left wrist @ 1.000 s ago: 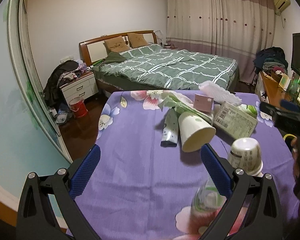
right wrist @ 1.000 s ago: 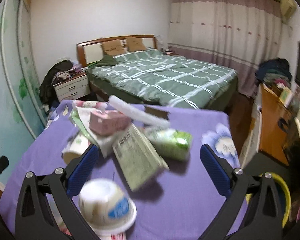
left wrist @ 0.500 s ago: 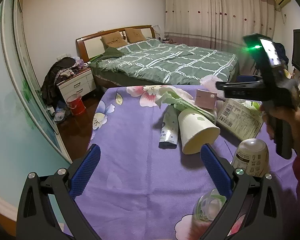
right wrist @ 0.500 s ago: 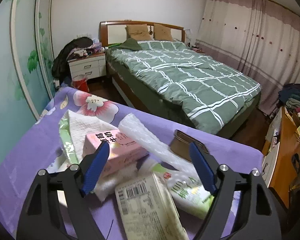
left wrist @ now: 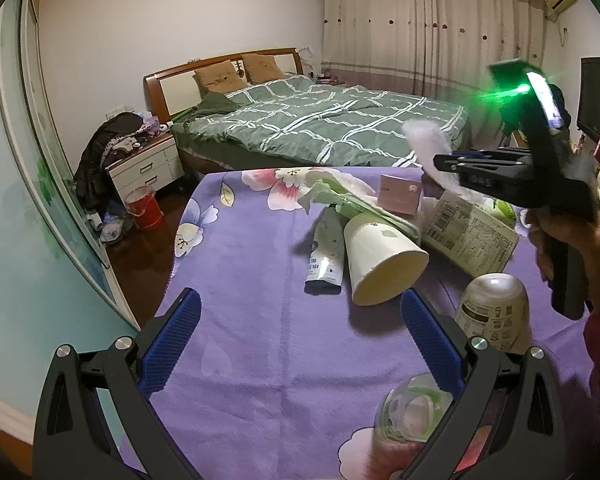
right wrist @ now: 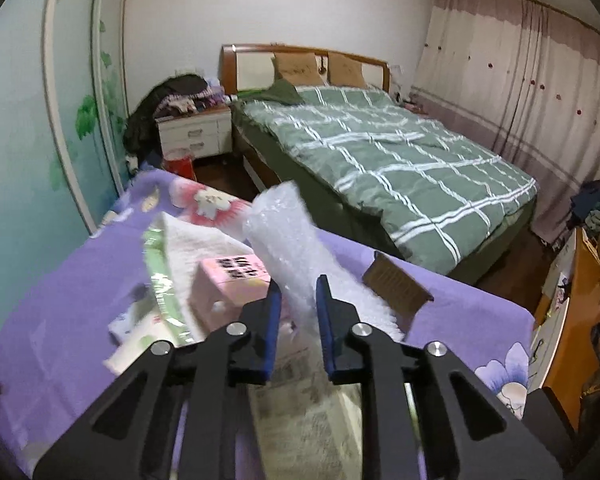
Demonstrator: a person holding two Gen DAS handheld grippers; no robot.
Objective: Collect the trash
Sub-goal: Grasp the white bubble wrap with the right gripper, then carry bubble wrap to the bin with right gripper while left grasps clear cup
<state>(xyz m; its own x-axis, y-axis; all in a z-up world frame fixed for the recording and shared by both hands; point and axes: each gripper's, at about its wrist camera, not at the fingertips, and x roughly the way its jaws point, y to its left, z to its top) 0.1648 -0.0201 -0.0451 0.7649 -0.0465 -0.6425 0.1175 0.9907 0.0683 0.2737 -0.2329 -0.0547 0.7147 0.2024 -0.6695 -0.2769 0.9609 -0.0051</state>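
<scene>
Trash lies on a purple flowered table [left wrist: 260, 340]: a tipped paper cup [left wrist: 380, 260], a tube [left wrist: 326, 256], a pink box [left wrist: 400, 196], a printed packet [left wrist: 468, 236], an upturned white cup [left wrist: 494, 312] and a clear bottle [left wrist: 412, 412]. My right gripper [right wrist: 298, 300] is shut on a roll of bubble wrap [right wrist: 288, 236] above the pink box [right wrist: 232, 284]; it also shows in the left wrist view [left wrist: 440, 160], holding the wrap [left wrist: 428, 144]. My left gripper [left wrist: 298, 312] is open and empty over the near table.
A bed with a green checked cover [left wrist: 320, 124] stands beyond the table. A white nightstand [left wrist: 146, 166] and a red bucket [left wrist: 142, 206] are at the left. A wooden cabinet [right wrist: 572, 340] is at the right. A brown card [right wrist: 396, 284] lies on the table's far side.
My right gripper has closed on the bubble wrap and raised it off the pile. My left gripper has stayed open, nearly still.
</scene>
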